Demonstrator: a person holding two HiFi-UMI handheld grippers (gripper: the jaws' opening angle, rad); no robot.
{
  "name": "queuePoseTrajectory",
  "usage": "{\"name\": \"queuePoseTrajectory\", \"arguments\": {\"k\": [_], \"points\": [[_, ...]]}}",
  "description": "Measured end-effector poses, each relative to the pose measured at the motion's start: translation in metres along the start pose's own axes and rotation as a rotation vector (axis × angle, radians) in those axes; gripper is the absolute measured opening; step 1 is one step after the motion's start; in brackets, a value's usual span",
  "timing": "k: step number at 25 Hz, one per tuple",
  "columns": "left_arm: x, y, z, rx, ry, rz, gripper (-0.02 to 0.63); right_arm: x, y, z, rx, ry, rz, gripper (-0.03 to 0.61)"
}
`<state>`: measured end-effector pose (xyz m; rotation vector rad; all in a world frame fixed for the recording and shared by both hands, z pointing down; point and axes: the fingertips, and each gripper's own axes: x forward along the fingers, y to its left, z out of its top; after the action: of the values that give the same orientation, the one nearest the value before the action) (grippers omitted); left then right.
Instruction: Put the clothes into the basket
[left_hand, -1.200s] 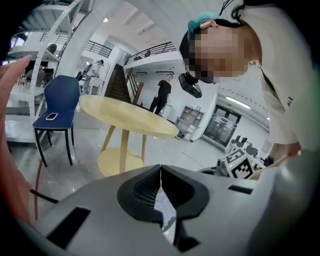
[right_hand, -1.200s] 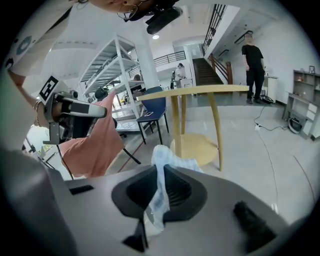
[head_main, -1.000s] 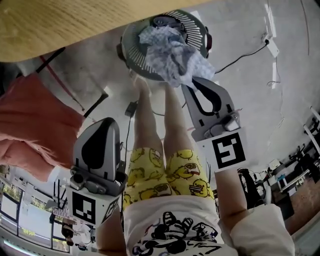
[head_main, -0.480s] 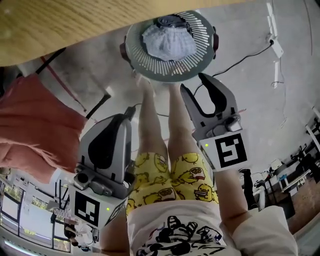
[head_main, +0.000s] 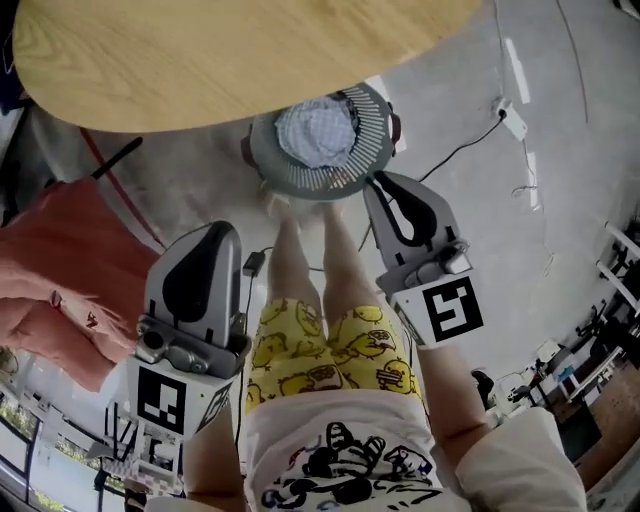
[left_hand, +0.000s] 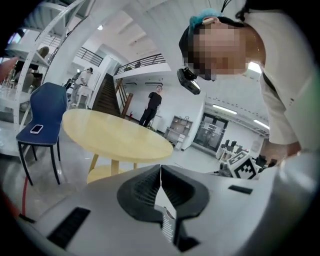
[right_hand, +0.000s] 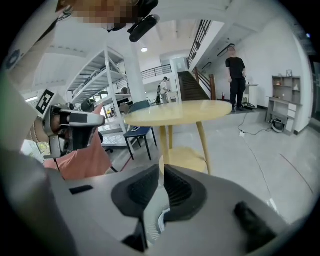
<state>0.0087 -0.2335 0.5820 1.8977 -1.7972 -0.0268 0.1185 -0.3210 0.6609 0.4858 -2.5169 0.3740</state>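
A round grey slatted basket (head_main: 292, 182) stands on the floor by the person's feet, under the table edge. A light blue checked cloth (head_main: 315, 130) lies bundled inside it. My right gripper (head_main: 378, 181) (right_hand: 161, 168) hovers just beside the basket's near right rim; its jaws are closing, with a narrow slit left and nothing between them. My left gripper (head_main: 220, 230) (left_hand: 160, 168) is held at the lower left, well short of the basket, shut and empty. A salmon-pink cloth (head_main: 60, 275) (right_hand: 82, 155) hangs at the far left.
A round wooden table (head_main: 230, 50) (left_hand: 115, 135) (right_hand: 180, 112) overhangs the basket's far side. A black cable and white power strip (head_main: 510, 115) lie on the floor at right. A blue chair (left_hand: 42, 120) stands left of the table. People stand far behind.
The checked cloth left my right gripper and dropped into the basket. Both grippers rose and drew back from it. The right jaws opened and came nearly together again.
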Motion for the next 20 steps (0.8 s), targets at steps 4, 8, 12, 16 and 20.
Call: {"name": "queuePoseTrajectory", "arguments": {"k": [4, 8, 12, 16, 20], "points": [[-0.003, -0.014, 0.045, 0.077, -0.043, -0.019, 0.015, -0.026, 0.005, 0.055, -0.041, -0.087, -0.002, 0.041], [-0.011, -0.030, 0.086, 0.093, -0.097, -0.035, 0.015, -0.059, 0.014, 0.093, -0.060, -0.157, -0.003, 0.034], [-0.018, -0.041, 0.124, 0.136, -0.143, -0.039, 0.015, -0.080, 0.020, 0.125, -0.056, -0.214, 0.004, 0.031], [-0.024, -0.051, 0.155, 0.119, -0.173, -0.026, 0.015, -0.103, 0.022, 0.159, -0.070, -0.279, 0.022, 0.031], [-0.033, -0.069, 0.178, 0.151, -0.169, -0.013, 0.015, -0.131, 0.024, 0.191, -0.182, -0.321, 0.011, 0.031]]}}
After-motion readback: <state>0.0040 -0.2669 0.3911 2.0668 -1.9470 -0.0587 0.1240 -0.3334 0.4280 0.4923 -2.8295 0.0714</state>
